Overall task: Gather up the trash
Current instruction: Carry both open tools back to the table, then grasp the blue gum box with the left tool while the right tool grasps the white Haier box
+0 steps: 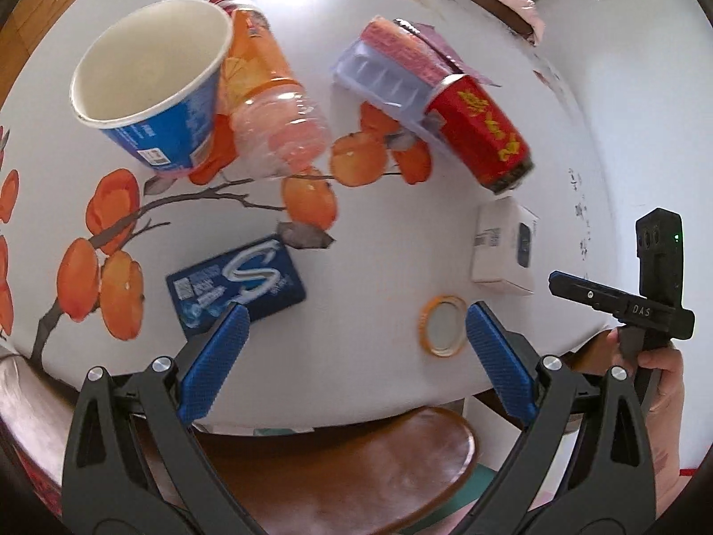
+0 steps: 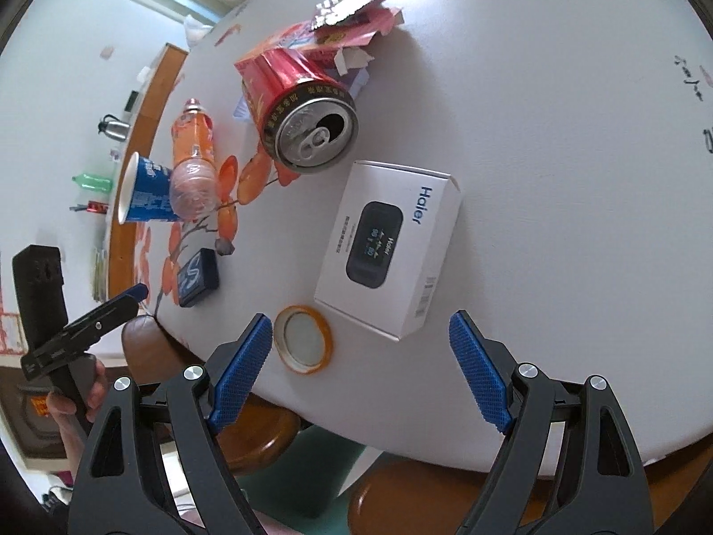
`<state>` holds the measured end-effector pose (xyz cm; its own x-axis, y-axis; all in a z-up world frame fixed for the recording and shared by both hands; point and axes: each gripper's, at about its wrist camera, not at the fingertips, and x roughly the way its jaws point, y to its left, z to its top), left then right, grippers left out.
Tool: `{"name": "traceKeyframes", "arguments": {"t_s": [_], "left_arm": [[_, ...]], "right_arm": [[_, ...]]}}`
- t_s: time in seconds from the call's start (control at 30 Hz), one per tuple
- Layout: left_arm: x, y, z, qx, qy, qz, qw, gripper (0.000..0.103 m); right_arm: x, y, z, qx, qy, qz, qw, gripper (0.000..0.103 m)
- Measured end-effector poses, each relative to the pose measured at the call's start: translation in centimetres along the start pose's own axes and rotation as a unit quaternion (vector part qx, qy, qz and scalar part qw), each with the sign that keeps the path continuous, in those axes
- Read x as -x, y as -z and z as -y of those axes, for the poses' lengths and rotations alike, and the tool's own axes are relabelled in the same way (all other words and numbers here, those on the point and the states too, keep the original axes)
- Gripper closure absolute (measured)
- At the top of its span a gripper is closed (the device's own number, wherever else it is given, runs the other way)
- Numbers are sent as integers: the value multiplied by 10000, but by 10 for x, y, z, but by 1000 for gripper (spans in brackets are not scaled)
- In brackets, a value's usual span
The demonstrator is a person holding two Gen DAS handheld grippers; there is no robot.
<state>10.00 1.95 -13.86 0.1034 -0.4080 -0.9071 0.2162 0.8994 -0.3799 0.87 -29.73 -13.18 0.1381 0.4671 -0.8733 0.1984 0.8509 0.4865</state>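
Trash lies on a round white table (image 1: 401,232) printed with orange fruit. A blue paper cup (image 1: 151,89) and an orange plastic bottle (image 1: 267,102) lie side by side at the far left. A red can (image 2: 307,120) lies against a purple tray (image 1: 383,84) and torn wrappers (image 2: 352,13). Nearer are a blue gum pack (image 1: 236,285), a yellow tape roll (image 2: 303,343) and a white box (image 2: 387,245). My left gripper (image 1: 356,316) hangs open between gum pack and tape roll. My right gripper (image 2: 361,321) is open above the tape roll and box, holding nothing.
Brown chair seats (image 1: 356,468) (image 2: 423,499) stand under the table's near edge. A person's hand (image 1: 664,383) holds the right gripper's handle beside the table. A wooden counter (image 2: 147,102) with bottles runs beyond the far side.
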Motion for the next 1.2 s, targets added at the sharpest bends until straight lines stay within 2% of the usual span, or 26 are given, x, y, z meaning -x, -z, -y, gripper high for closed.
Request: {"name": "traceKeyframes", "arguments": {"t_s": [0.1, 0.2, 0.43, 0.6, 0.67, 0.77, 0.97, 1.07, 1.13, 1.17, 1.2], "left_arm": [[-7, -6, -9, -50, 44, -144, 9999, 8], [-15, -10, -12, -333, -76, -311, 9989, 8], [-38, -19, -30, -614, -210, -590, 9961, 8], [-51, -20, -42, -726, -268, -672, 9947, 8], [-51, -20, -43, -799, -261, -581, 9948, 8], [-54, -18, -40, -950, -312, -589, 9932, 8], [-56, -5, -35, -1189, -541, -625, 9895, 8], [-60, 2, -34, -1275, -833, -630, 9863, 8], [-60, 4, -35, -1171, -917, -596, 9871, 11], [-60, 5, -35, -1113, -1000, -563, 9871, 15], [-60, 5, -35, -1063, -1066, -543, 9871, 24]], "right_arm": [[-8, -5, 0, -175, 75, 16, 9998, 21], [-12, -11, 1, -364, 130, 55, 9992, 21], [-27, -26, -1, -540, 460, 36, 9975, 21], [-41, -33, -6, -598, 685, -55, 9958, 20], [-45, -34, -9, -552, 796, -66, 9953, 20], [-53, -34, -14, -490, 791, -148, 9956, 20], [-62, -32, -21, -318, 819, -248, 9958, 19], [-60, -31, -18, -303, 767, -258, 9963, 19], [-59, -31, -18, -267, 748, -259, 9965, 19], [-59, -30, -18, -241, 753, -263, 9965, 19], [-58, -30, -18, -211, 765, -259, 9965, 20]]}}
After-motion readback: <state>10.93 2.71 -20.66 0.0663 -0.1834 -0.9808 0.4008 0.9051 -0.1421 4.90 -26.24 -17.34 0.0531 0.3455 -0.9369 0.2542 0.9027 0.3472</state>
